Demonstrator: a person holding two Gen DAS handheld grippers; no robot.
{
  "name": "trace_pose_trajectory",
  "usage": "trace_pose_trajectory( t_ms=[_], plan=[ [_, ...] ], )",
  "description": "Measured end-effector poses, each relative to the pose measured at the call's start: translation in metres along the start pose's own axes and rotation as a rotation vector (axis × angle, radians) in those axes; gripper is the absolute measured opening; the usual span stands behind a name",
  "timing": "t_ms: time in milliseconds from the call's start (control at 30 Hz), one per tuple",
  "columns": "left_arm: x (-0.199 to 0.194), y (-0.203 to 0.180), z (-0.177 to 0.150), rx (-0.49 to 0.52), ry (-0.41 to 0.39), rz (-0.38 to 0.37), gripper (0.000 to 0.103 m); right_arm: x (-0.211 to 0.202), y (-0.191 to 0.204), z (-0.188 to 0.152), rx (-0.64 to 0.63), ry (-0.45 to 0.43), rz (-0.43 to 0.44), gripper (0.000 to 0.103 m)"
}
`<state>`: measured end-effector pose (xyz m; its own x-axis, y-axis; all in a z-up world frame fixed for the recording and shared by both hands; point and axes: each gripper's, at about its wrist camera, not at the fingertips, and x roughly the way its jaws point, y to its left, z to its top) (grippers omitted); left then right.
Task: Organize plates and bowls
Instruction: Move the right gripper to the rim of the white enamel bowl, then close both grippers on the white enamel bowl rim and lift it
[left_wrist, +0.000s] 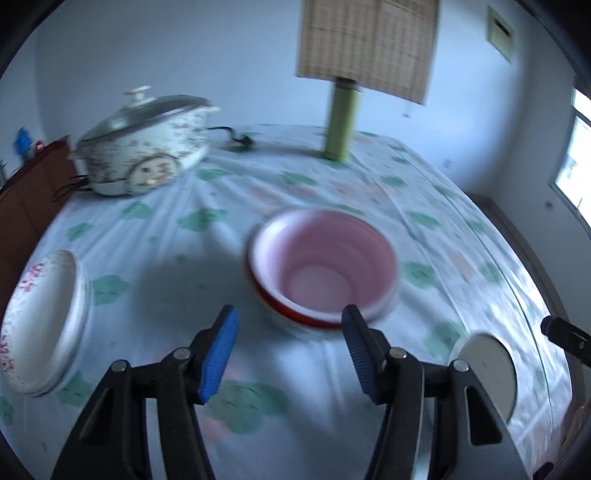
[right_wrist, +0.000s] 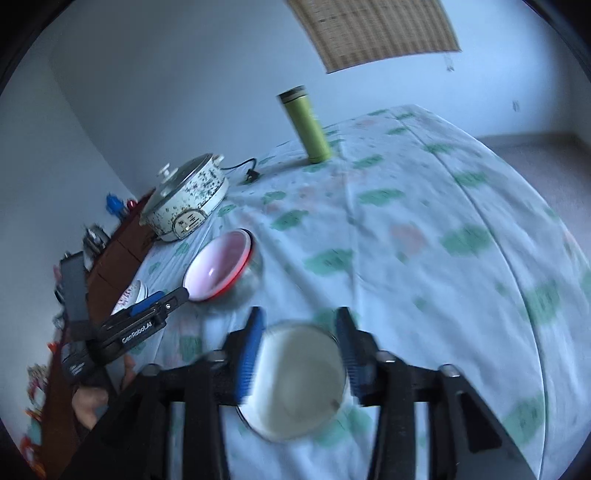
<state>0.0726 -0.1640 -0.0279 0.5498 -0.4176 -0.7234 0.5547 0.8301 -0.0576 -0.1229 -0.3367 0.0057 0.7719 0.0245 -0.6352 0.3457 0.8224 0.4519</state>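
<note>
While the right gripper (right_wrist: 300, 354) straddles the small white bowl (right_wrist: 299, 380), jaws half-open, pad contact lost in blur, and the left gripper (left_wrist: 291, 350) gapes empty just short of the pink bowl stack (left_wrist: 321, 266), a fast close could skid either bowl.

Glossy pink-lined red bowl (left_wrist: 321, 266) at twelve o'clock; a creased, matt floral cotton tablecloth (left_wrist: 229, 206) lies beneath; speckled enamel pot (left_wrist: 147, 147) with glass lid at ten; ribbed blue rubber pads (left_wrist: 218, 354) on matt black plastic.
</note>
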Motion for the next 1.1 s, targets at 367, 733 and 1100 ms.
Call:
trace_pose_trajectory(
  t_ms=[367,733,1100],
  plan=[
    [0.004,-0.047,-0.027,0.064,0.1,-0.127,0.059,-0.005,-0.029,-0.037,0.059,0.038,0.066,0.065],
    [0.007,-0.072,-0.034,0.072,0.11,-0.123,0.034,0.016,-0.02,-0.05,0.008,0.079,0.026,0.054],
    [0.003,-0.082,-0.037,0.096,0.078,-0.092,0.024,0.025,-0.025,-0.053,0.017,0.089,0.023,0.045]
  ],
)
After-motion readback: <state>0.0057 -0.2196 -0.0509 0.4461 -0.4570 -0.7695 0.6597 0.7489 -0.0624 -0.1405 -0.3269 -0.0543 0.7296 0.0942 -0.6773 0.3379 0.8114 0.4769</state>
